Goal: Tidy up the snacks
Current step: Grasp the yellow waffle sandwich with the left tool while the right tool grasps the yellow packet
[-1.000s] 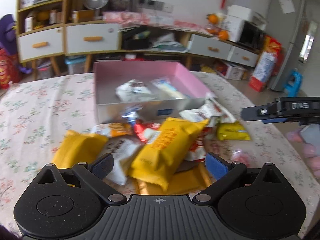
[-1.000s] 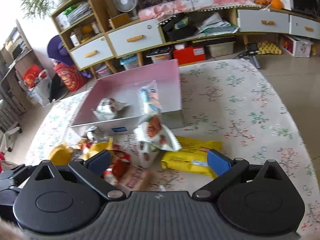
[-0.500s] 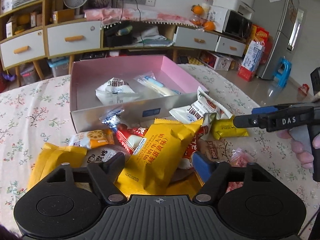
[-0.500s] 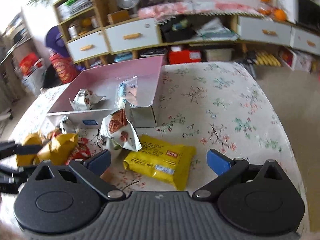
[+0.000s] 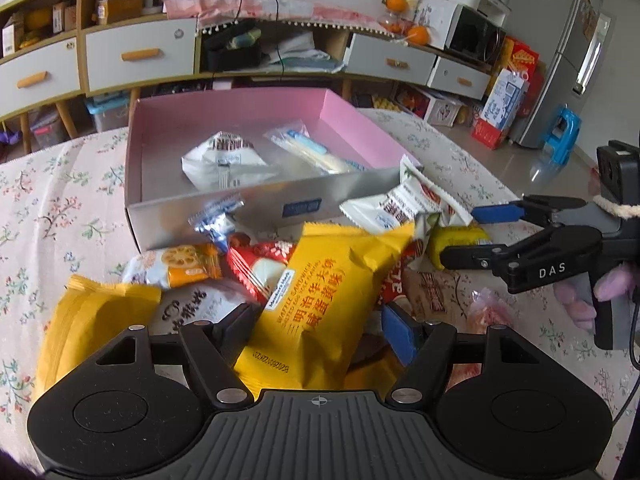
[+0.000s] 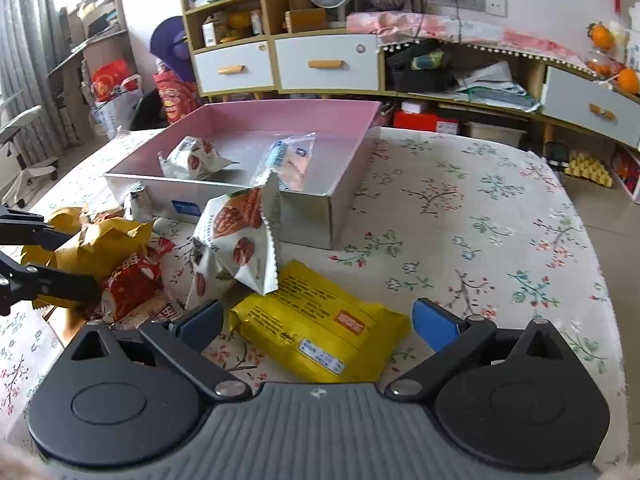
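Note:
A pile of snack packets lies in front of a pink box on the flowered table. My left gripper is closing its jaws, and both pads press the sides of an orange-yellow sandwich packet. In the right wrist view that packet looks crumpled between the left fingers. My right gripper is open, low over a flat yellow packet that lies between its blue pads untouched. A white walnut packet leans on the box corner. Two packets lie inside the box.
Red, orange and white packets crowd the pile, with another yellow packet at its left. The right gripper reaches in from the right, held by a gloved hand. Bare cloth lies right of the box.
My left jaws have narrowed from wide open onto the orange-yellow packet and the view has come closer. My right gripper has rolled level and dropped toward the flat yellow packet.

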`<state>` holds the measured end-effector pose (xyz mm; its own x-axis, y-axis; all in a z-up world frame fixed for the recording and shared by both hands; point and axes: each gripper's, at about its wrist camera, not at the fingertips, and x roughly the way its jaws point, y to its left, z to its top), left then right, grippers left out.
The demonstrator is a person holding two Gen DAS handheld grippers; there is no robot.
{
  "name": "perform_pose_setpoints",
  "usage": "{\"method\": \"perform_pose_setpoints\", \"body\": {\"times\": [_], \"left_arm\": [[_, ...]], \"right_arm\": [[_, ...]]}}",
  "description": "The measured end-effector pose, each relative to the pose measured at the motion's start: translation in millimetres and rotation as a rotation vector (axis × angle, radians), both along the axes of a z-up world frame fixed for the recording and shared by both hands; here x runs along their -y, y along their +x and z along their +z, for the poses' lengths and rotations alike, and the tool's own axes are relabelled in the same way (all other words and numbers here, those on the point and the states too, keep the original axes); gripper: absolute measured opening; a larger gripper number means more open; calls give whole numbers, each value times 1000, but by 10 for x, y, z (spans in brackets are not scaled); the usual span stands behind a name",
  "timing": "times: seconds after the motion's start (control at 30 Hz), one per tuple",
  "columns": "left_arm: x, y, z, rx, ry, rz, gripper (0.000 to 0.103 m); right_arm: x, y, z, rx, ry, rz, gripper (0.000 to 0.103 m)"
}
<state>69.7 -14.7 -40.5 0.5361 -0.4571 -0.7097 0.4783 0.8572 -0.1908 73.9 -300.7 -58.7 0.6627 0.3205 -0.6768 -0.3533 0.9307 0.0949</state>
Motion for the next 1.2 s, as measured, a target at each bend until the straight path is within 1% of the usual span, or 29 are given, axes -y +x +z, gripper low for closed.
{"method": "perform_pose_setpoints", "body": {"times": [0.13, 0.27, 0.37, 0.47, 0.57, 0.63, 0.77, 0.93, 1.07, 1.2], "left_arm": [[23, -63, 12, -6, 7, -17, 69], [42, -154, 39, -21, 9, -45, 66], [58, -210, 42, -50, 17, -62, 66], [58, -231, 36, -69, 20, -53, 66], [33, -202, 23, -73, 13, -13, 66], [11, -166, 11, -77, 1, 15, 66], [-30, -90, 8, -69, -17, 48, 66], [-47, -31, -47, -65, -22, 32, 66], [-72, 12, -100, -73, -56, 9, 66], [-92, 14, -115, -78, -88, 13, 64]], "right_arm": [[-18, -41, -9, -8, -3, 13, 95], [-5, -114, 5, -31, 9, 39, 85], [-20, -184, 14, -59, 4, 71, 80], [-51, -265, 53, -79, 1, 112, 78], [-61, -318, 84, -66, -21, 121, 75], [-66, -315, 99, -41, -53, 97, 76], [-102, -224, 85, -13, -88, 82, 80], [-219, -141, 20, -4, -139, 109, 80], [-256, -136, 10, 12, -140, 124, 73], [-251, -160, 16, 12, -124, 127, 61]]}}
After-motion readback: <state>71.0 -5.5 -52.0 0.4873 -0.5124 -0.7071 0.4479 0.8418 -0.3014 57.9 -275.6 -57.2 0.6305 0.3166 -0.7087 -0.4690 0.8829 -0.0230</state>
